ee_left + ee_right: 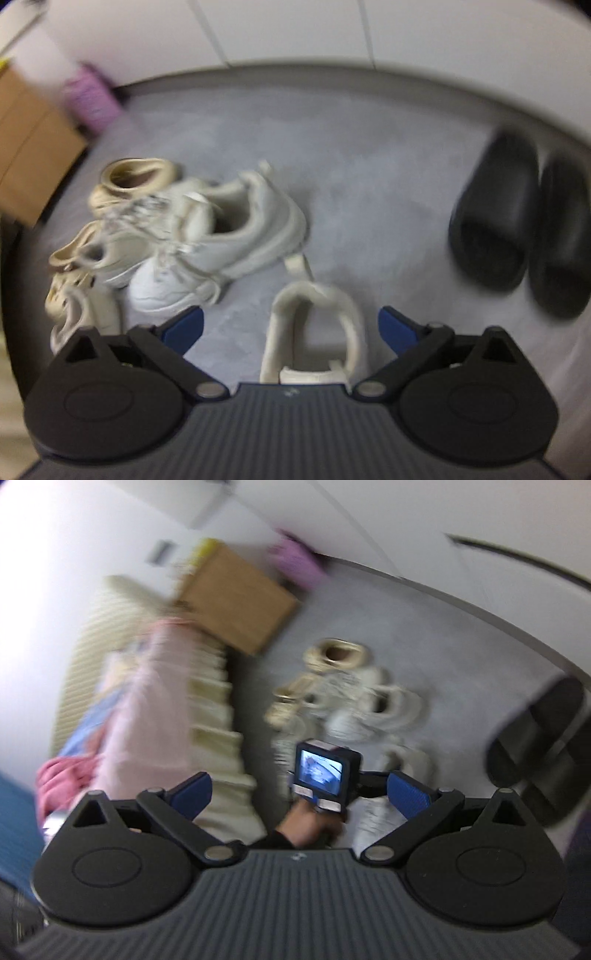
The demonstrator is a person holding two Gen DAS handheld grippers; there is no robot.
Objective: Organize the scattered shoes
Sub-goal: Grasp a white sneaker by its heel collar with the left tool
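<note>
With both my left gripper (291, 328) and right gripper (299, 794) spread and empty, only the black slides (517, 229) sit paired on the floor (369, 166); the pale sneakers (207, 236) remain heaped.

Both wrist views look down along their tongs, sharing the shoe pile (177, 236) and black slides (535, 746).

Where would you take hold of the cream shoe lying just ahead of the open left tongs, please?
Grip one padded side wall of the cream shoe, coming down from above. Its opening faces up between the open left tongs, so one finger could slip inside, one outside. Blur hides finer detail.
</note>
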